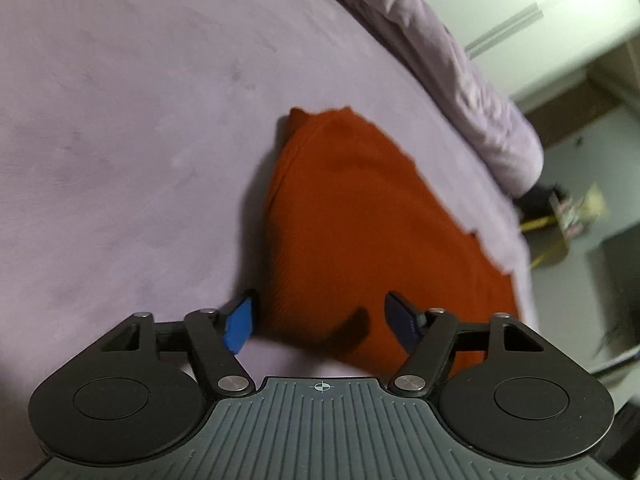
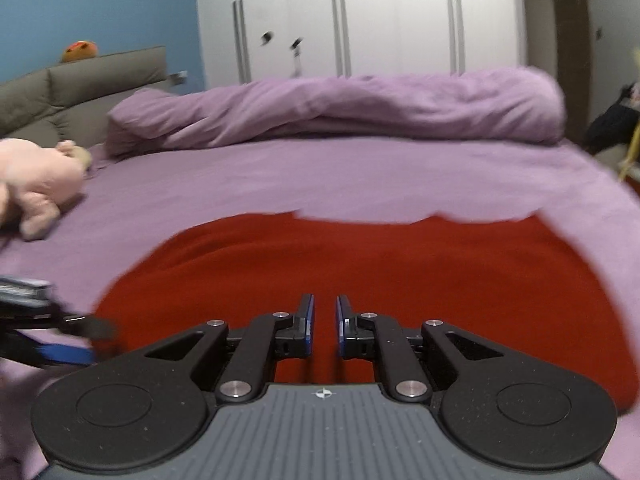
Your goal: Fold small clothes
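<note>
A red-orange knitted garment (image 1: pixel 360 220) lies flat on the lilac bed sheet (image 1: pixel 120 140). My left gripper (image 1: pixel 319 304) hovers open over the garment's near edge, its left blue pad (image 1: pixel 240 324) above bare sheet and the other pad above the cloth, nothing held. In the right wrist view the same garment (image 2: pixel 360 264) spreads wide below my right gripper (image 2: pixel 325 304). Its jaws stand a narrow gap apart with nothing between them. The left gripper (image 2: pixel 90 340) shows blurred at the garment's left edge.
A rolled lilac duvet (image 2: pixel 340 108) lies across the far side of the bed. A pink plush toy (image 2: pixel 40 184) sits at the left by the grey headboard (image 2: pixel 80 84). White wardrobe doors (image 2: pixel 360 20) stand behind. The bed's edge and floor clutter (image 1: pixel 568 216) show at right.
</note>
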Motion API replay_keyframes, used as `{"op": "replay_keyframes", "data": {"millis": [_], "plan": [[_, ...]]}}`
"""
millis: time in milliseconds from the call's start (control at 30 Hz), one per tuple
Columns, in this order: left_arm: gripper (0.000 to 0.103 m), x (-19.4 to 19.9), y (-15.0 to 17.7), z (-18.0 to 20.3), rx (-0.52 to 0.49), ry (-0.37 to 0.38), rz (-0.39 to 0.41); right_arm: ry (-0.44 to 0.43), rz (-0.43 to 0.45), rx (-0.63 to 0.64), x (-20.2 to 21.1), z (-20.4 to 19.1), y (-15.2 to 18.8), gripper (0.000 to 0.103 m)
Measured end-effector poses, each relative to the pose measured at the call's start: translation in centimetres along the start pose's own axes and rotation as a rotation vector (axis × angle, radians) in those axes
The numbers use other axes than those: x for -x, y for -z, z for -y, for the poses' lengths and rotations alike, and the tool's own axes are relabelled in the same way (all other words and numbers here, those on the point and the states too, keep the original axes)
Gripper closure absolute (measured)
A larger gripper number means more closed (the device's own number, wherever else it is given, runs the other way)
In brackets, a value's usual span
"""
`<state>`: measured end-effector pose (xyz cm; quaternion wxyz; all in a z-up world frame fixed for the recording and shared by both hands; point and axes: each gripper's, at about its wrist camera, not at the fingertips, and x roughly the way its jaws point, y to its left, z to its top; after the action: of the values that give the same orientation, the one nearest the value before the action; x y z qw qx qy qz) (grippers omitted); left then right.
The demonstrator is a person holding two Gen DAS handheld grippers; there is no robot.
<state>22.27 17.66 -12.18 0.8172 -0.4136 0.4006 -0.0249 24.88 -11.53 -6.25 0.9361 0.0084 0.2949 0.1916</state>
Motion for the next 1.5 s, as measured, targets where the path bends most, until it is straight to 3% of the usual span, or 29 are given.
{"op": "replay_keyframes", "data": {"millis": [100,233,400,500,533,567,633,733,900,1100,1300,1433,1500], "plan": [[0.038,-1.6,-1.5,-1.3,0.152,0.075,-0.007,-0.035,-0.038,0.000,-1.6,-2.5,-0.1,0.093],[0.079,-3.0,-2.5,-3.2,0.328,0.148,-0.003,-0.060,-0.102,0.021,-3.6,-4.5,0.5,0.095],[0.082,-2.6,-2.4,-3.1,0.265,0.148,0.015,-0.044,-0.114,0.057,-4.5,-6.1,0.7,0.097],[0.082,-2.6,-2.5,-3.0,0.279,0.151,0.020,-0.058,-0.039,0.022,-3.9,-6.3,0.5,0.097],[0.083,-2.7,-2.5,-2.9,0.278,0.139,0.014,-0.048,-0.041,0.031,-4.3,-6.5,0.9,0.097],[0.083,-2.7,-2.5,-2.8,0.273,0.126,0.015,-0.033,-0.112,0.069,-5.5,-6.7,1.6,0.097],[0.083,-2.6,-2.7,-2.6,0.260,0.122,0.020,-0.042,-0.109,0.126,-5.7,-6.8,2.0,0.097],[0.084,-2.0,-2.9,-1.9,0.243,0.112,0.031,-0.077,-0.115,0.040,-4.4,-5.4,0.6,0.097],[0.085,-1.1,-3.0,1.2,0.100,0.008,0.047,-0.007,-0.027,-0.055,-0.3,-1.0,1.1,0.097],[0.085,-0.3,-2.5,7.6,-0.150,-0.097,0.093,0.069,-0.020,-0.230,4.1,5.2,3.0,0.096],[0.086,-1.4,0.5,16.4,-0.450,-0.055,0.088,0.131,0.044,-0.297,6.8,7.5,3.8,0.096],[0.086,-4.5,3.4,20.0,-0.542,-0.027,0.054,0.141,0.068,-0.320,7.6,8.6,3.6,0.096],[0.086,-6.4,5.1,20.8,-0.592,-0.051,0.023,0.148,0.071,-0.323,7.6,8.8,3.4,0.096]]}}
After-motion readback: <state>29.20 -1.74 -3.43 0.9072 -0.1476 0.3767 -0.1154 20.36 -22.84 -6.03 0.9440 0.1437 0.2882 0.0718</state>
